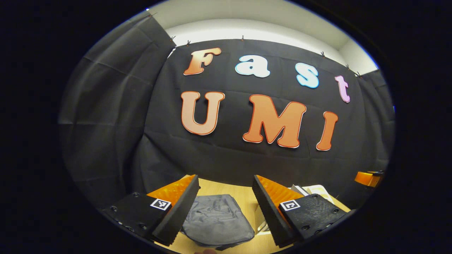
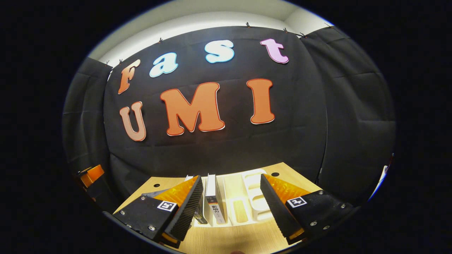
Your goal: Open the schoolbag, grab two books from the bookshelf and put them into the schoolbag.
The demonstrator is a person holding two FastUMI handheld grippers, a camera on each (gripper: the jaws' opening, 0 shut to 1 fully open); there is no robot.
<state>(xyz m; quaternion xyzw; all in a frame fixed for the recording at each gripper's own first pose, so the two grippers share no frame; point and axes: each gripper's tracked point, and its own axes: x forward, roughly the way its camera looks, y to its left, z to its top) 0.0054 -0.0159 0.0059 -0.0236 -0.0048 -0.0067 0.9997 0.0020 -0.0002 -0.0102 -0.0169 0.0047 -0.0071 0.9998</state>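
In the left gripper view, a dark grey schoolbag lies flat on the wooden table, its flap shut as far as I can see. My left gripper hangs open above it, nothing between its fingers. In the right gripper view, a white bookshelf stands on the table with books upright in its left slots; one book has a white cover and a dark spine. My right gripper is open, above and in front of the shelf, holding nothing.
The other gripper's orange body shows at the far right edge of the left gripper view and at the far left edge of the right gripper view. Books' white edges peek out behind my left gripper's right finger. Black cloth walls surround the table.
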